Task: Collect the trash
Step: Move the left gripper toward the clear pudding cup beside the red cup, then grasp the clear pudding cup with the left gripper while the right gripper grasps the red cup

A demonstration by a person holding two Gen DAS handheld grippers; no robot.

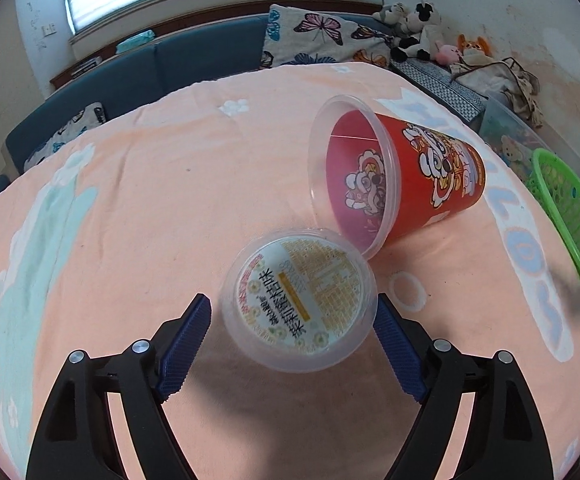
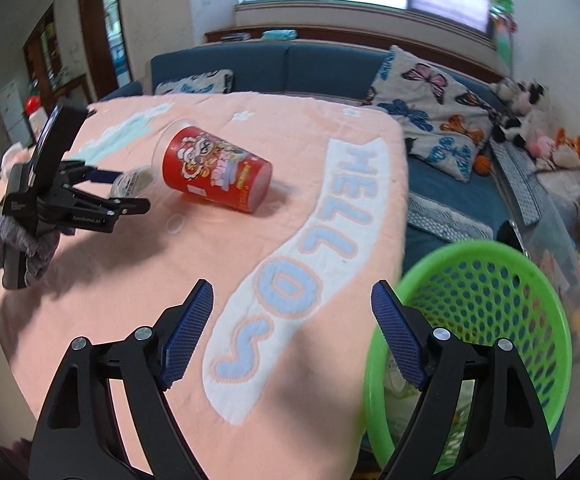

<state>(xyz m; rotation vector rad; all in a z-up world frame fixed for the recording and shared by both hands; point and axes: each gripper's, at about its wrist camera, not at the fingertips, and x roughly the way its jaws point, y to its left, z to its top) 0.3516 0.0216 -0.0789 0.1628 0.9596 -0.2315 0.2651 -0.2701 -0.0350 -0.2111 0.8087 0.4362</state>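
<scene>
A small clear plastic tub [image 1: 298,300] with a printed yellow-and-white lid stands on the peach tablecloth [image 1: 137,208]. My left gripper [image 1: 292,312] is open, its blue pads on either side of the tub, the right pad close to its rim. A red printed cup [image 1: 406,176] lies on its side just behind, mouth toward me. In the right wrist view the tub [image 2: 133,184] and cup [image 2: 213,168] sit at the far left with the left gripper [image 2: 107,188] around the tub. My right gripper [image 2: 292,316] is open and empty over the table's edge, beside a green basket [image 2: 474,320].
The green basket [image 1: 570,220] stands off the table's right edge, with some trash inside. A blue sofa [image 2: 290,64] with butterfly cushions [image 2: 430,116] and plush toys [image 2: 522,108] lies behind the table. A clear storage bin [image 2: 550,232] sits behind the basket.
</scene>
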